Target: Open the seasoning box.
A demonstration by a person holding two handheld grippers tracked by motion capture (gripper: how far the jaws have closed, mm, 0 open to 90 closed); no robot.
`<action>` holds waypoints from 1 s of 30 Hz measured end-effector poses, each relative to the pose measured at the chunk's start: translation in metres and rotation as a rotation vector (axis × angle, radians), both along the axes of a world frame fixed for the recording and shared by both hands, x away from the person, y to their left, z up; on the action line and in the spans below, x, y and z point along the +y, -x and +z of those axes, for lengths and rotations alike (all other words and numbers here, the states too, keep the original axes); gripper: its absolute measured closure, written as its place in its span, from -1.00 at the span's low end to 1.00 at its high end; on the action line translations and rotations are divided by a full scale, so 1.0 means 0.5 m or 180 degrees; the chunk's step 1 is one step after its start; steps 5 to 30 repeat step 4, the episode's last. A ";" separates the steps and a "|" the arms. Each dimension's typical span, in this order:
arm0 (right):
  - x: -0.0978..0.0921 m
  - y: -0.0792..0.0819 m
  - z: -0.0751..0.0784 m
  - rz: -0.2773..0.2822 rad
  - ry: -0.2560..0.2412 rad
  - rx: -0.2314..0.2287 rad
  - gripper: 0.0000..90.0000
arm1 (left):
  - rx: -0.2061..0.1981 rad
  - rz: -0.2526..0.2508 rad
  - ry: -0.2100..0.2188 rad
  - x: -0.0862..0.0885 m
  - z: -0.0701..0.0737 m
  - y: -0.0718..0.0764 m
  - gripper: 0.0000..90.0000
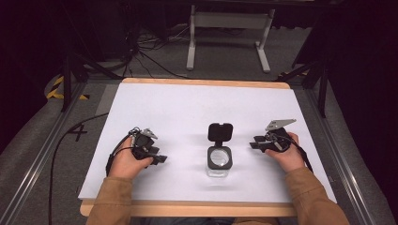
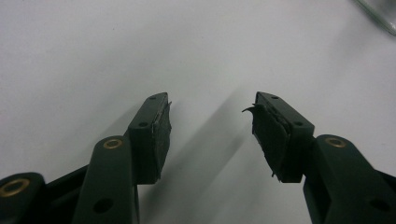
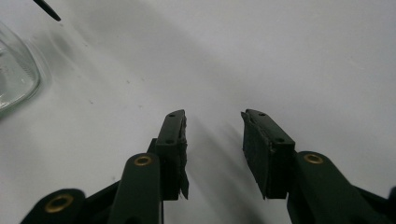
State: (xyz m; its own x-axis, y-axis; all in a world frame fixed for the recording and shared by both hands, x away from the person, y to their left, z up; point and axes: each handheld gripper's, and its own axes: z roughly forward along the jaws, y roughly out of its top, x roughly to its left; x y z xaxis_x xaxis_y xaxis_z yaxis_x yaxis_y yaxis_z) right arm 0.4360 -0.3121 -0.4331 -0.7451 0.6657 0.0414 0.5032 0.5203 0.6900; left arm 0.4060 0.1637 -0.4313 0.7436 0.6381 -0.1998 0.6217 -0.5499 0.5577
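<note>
High view
- Table: white table top [image 1: 187,108] with a wooden edge, across the middle of the frame.
- Glass jar: clear square jar [image 1: 219,161] just below the centre of the frame, standing upright on the white surface with its mouth open.
- Lid: black hinged lid [image 1: 220,131] flipped back, directly above the jar's mouth in the frame.
- Left gripper: left gripper [image 1: 159,159] at lower left of centre, held in a hand with a tan sleeve, tips pointing right toward the jar and apart from it.
- Right gripper: right gripper [image 1: 252,144] at right of centre, tips pointing left toward the jar, near it but not touching.

Left gripper view
- Jaws: spread apart, nothing between them, white table top under the gap.
- Pads: worn black pads [image 2: 161,135] with frayed edges.
- Glass jar: a sliver of clear glass [image 2: 380,11] in the upper right corner of the frame, well apart from the jaws.

Right gripper view
- Jaws: spread apart, gap empty, over the white surface.
- Glass jar: rounded clear glass [image 3: 14,70] at the left edge of the frame, apart from the jaws.
- Lid: thin black tip [image 3: 46,9] in the upper left corner.
</note>
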 end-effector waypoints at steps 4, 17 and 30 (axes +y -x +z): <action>-0.001 0.003 0.001 -0.0018 -0.0043 -0.0027 0.32 | -0.0071 0.0016 0.0064 -0.002 0.010 0.000 0.04; -0.001 0.003 0.001 -0.0018 -0.0043 -0.0027 0.32 | -0.0071 0.0016 0.0064 -0.002 0.010 0.000 0.04; -0.001 0.003 0.001 -0.0018 -0.0043 -0.0027 0.32 | -0.0071 0.0016 0.0064 -0.002 0.010 0.000 0.04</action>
